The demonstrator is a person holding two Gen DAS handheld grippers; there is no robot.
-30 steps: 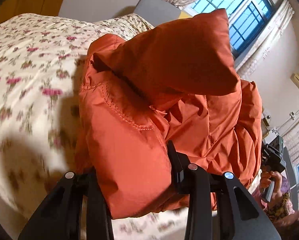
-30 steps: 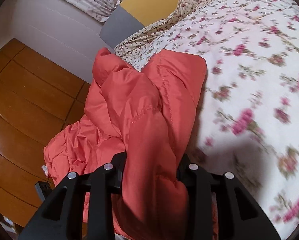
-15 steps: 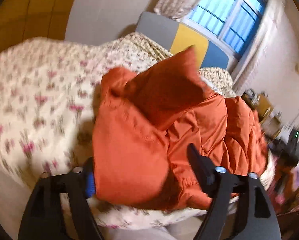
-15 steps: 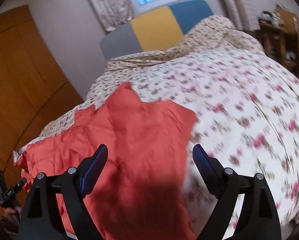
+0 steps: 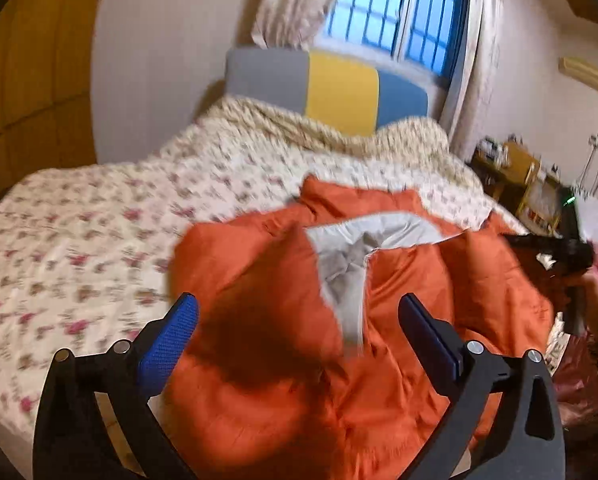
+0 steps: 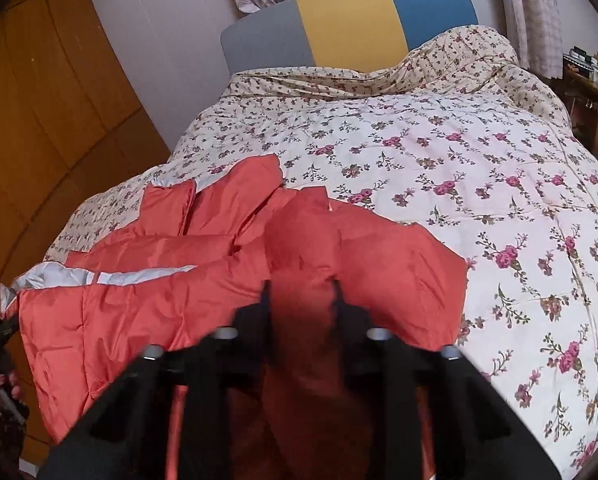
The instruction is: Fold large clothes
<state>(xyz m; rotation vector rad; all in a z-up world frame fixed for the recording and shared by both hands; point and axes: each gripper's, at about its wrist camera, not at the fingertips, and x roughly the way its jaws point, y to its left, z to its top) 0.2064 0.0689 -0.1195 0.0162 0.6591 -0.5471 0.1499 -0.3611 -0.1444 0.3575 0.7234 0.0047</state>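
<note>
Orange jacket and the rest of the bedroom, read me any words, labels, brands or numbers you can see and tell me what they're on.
None readable.
Orange jacket: no label or brand shows.
Floral bedspread: flower pattern only.
Items on the wooden side table: too small and blurred to read.

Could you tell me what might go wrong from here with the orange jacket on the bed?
1. The right gripper is closing on only a narrow fold of the orange jacket; the smooth fabric may slip out when pulled.
2. The left gripper is opening with nothing gripped, so the bunched jacket could sag and lose its fold.
3. The jacket lies near the edge of the bed and might slide off.
</note>
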